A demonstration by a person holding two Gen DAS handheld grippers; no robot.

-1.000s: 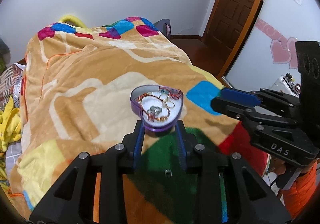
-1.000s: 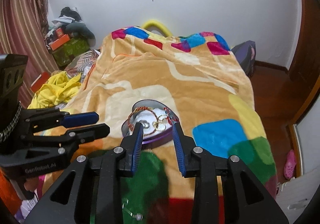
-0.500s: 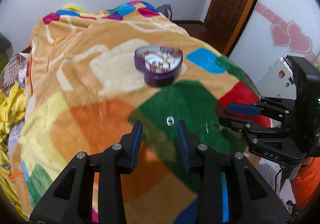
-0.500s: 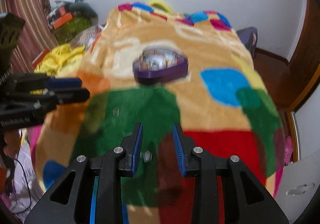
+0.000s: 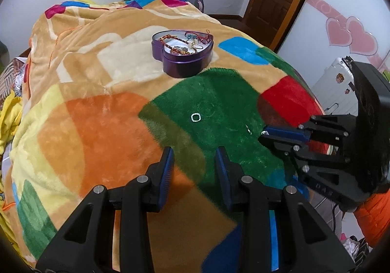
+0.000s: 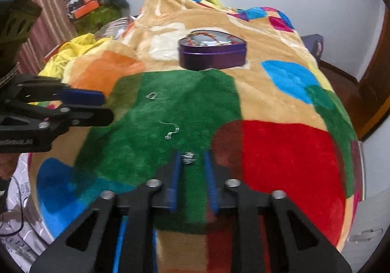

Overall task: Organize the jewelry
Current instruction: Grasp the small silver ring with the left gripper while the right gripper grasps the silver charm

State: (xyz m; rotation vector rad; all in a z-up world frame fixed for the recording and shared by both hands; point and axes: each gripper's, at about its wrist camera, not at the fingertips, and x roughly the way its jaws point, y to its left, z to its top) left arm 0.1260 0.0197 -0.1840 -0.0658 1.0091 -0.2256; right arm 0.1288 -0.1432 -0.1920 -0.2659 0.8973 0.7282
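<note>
**Loose pieces on the green patch, box waiting beyond**

The heart-shaped purple box (image 5: 182, 52) stood open on the cream part of the blanket (image 5: 102, 127), far from both tools, with bracelets and rings (image 5: 187, 41) already lying inside it. Three pieces lay outside it on the green patch. A small silver ring (image 5: 195, 117) lay flat ahead of my left gripper (image 5: 195, 158). A thin bent silver piece (image 6: 170, 130), too blurred to name, lay nearer the right side. A small silver cluster (image 6: 189, 158) lay between the fingertips of my right gripper (image 6: 192, 158).

My left gripper was spread wide and carried nothing; it hovered short of the ring. My right gripper sat low over the blanket with its fingers (image 6: 176, 163) parted on either side of the cluster. The blur kept me from saying whether the pads touched it, but they had not closed on it.

I judged the step in hand to be the pickup of the cluster by the right gripper, with most of the sorting done and three pieces left. The next move called for a gentle pinch, since the plush pile could swallow so small an item. The carry to the box would then need a firm hold, because a dropped piece could vanish in the fleece.
</note>
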